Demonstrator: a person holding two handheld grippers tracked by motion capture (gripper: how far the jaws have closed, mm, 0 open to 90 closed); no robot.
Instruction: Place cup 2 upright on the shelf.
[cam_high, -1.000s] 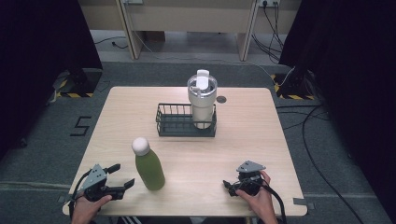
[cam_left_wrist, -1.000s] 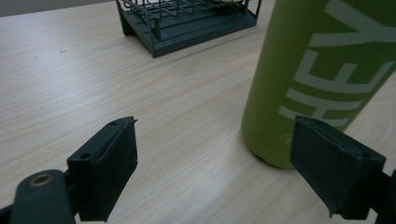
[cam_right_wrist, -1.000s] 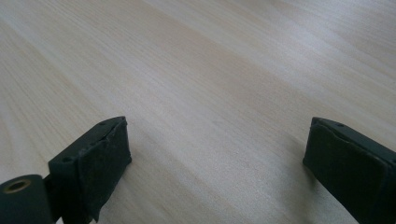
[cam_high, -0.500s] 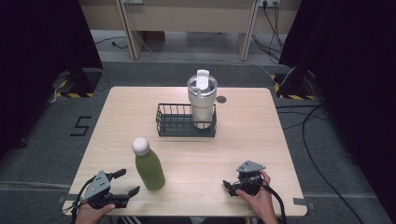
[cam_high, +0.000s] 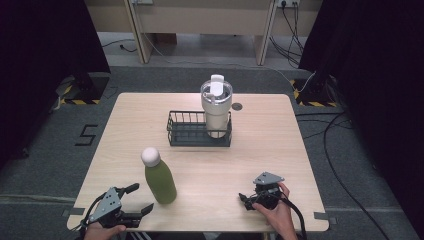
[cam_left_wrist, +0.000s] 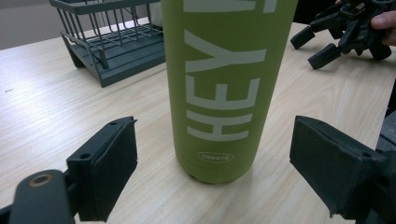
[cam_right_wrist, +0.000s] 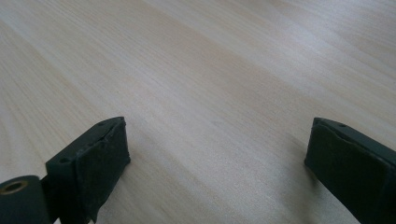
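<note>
A green bottle (cam_high: 161, 183) with a white cap stands upright near the table's front left. In the left gripper view the green bottle (cam_left_wrist: 224, 93) carries white lettering and stands just ahead of the jaws, apart from both pads. My left gripper (cam_high: 141, 198) is open at the front left edge and points at the bottle's base. The left gripper (cam_left_wrist: 215, 172) has nothing pressed between its pads. My right gripper (cam_high: 245, 201) rests open on the table at the front right. The right gripper (cam_right_wrist: 215, 154) has bare wood between its jaws.
A dark wire basket (cam_high: 186, 136) sits mid-table with a white lidded tumbler (cam_high: 216, 107) standing in its right end. The basket (cam_left_wrist: 116, 42) lies beyond the bottle. The right gripper (cam_left_wrist: 336, 32) rests farther off. A small round grommet (cam_high: 237, 106) marks the far side.
My left gripper has slid towards the table's near edge and a little right, closer to the bottle's base. The right gripper, bottle and basket have stayed put.
</note>
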